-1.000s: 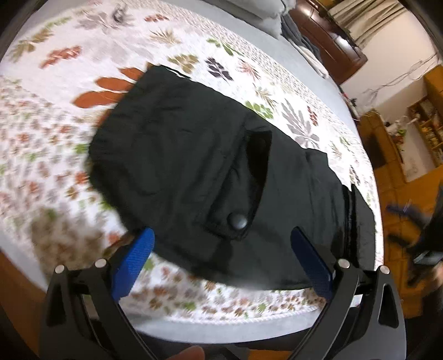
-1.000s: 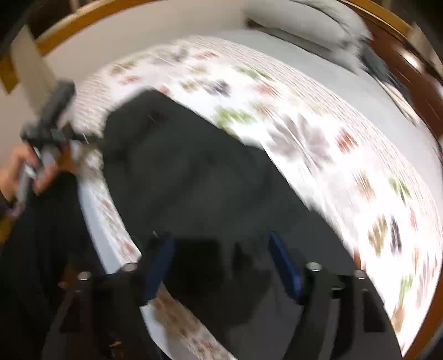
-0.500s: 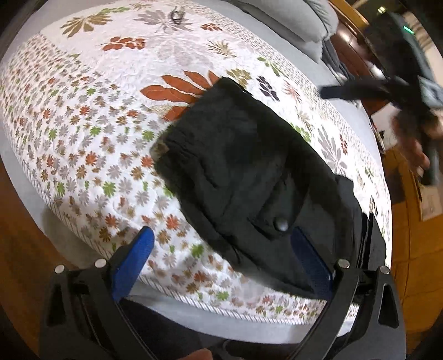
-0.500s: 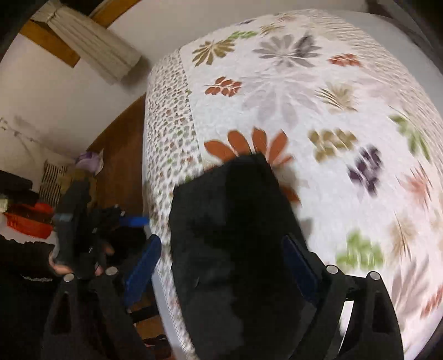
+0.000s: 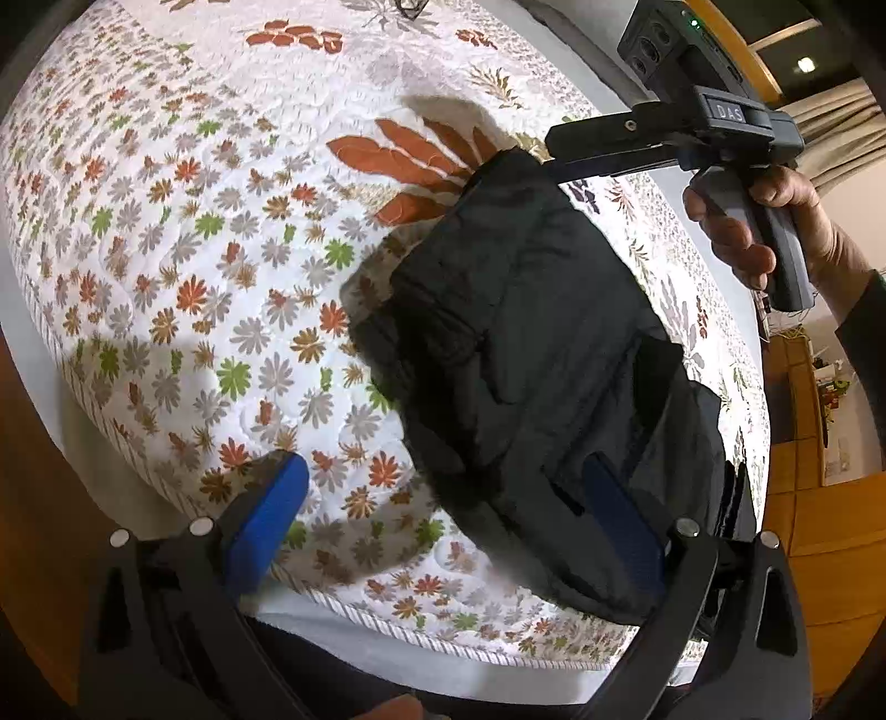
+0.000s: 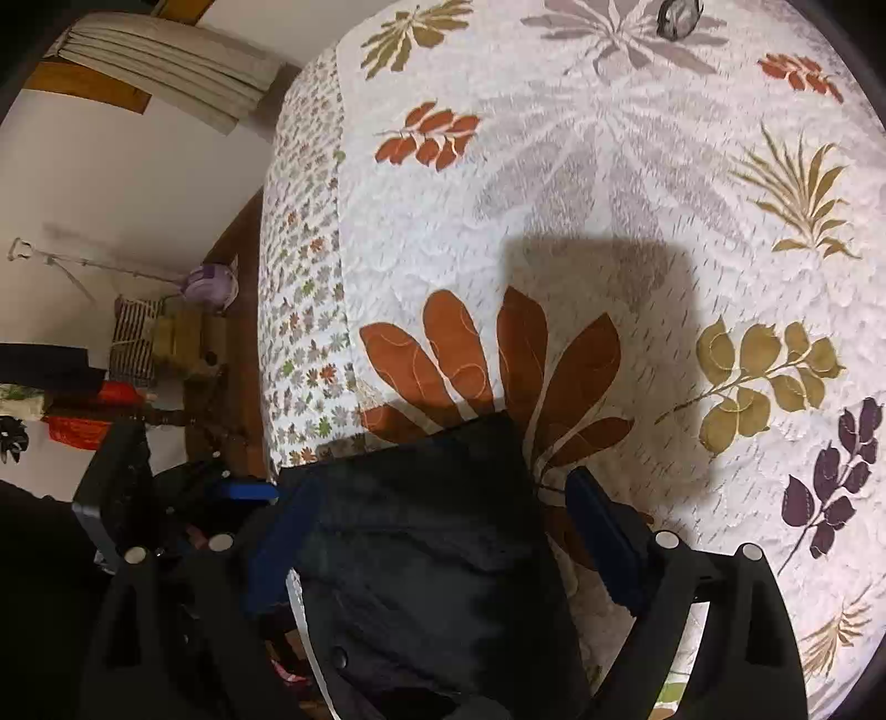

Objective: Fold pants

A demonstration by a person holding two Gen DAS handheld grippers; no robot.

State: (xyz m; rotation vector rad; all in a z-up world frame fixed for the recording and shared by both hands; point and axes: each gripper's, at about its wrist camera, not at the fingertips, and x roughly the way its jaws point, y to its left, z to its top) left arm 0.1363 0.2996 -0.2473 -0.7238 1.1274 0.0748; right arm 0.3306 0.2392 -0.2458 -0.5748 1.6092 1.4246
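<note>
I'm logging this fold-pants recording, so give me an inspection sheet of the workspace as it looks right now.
Surface: bed with a white leaf-print quilt.
Job's things: black pants, bunched near the quilt's edge, one end hanging over it.
Clutter: small dark object far up the quilt, too small to identify.
Grippers: left gripper open, one finger over the pants; right gripper open, straddling the pants' end.
Cables: nothing seen.
Surroundings: wooden floor, wall, curtain, shelf items at the side.
</note>
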